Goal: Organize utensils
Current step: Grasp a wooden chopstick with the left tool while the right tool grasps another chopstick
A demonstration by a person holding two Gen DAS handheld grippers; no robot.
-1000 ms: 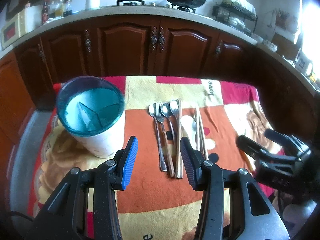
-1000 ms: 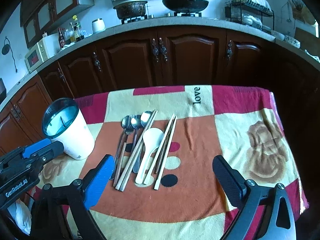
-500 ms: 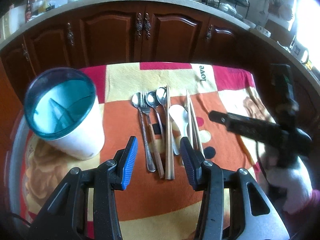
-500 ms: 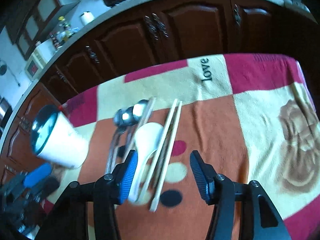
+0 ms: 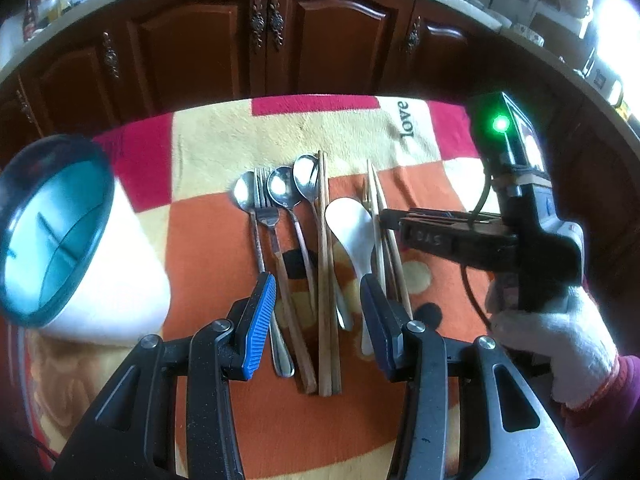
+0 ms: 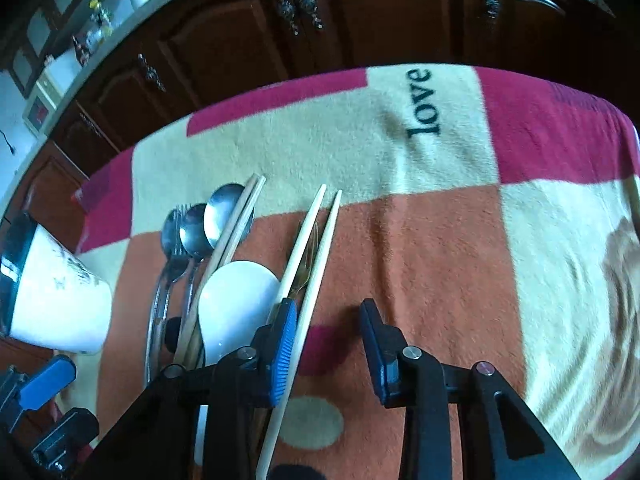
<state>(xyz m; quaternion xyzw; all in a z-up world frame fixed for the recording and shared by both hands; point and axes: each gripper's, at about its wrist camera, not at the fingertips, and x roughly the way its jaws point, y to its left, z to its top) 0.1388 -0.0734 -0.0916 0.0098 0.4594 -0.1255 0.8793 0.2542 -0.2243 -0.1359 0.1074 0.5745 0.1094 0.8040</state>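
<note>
Metal spoons [image 5: 282, 192], a fork [image 5: 264, 204], brown chopsticks [image 5: 325, 280], a white rice spoon [image 5: 352, 224] and pale chopsticks [image 5: 378, 200] lie side by side on the blanket. A white holder with a teal rim [image 5: 60, 240] stands to their left. My left gripper [image 5: 318, 320] hovers open above the spoon handles and brown chopsticks, touching none. My right gripper [image 6: 330, 344] is low over the pale chopsticks [image 6: 316, 264]. Its jaws are closing. One pale chopstick runs along the inside of the blue pad, and the other pad stands apart from it.
The table is covered by a patterned blanket [image 6: 420, 240] with the word "love" near its far edge. Dark wooden cabinets [image 5: 280, 40] stand just beyond. A gloved hand [image 5: 560, 340] holds the right gripper at the right of the left wrist view.
My right gripper has come down over the pale chopsticks and its jaws have narrowed a lot. My left gripper has sunk closer to the utensils, with the same opening.
</note>
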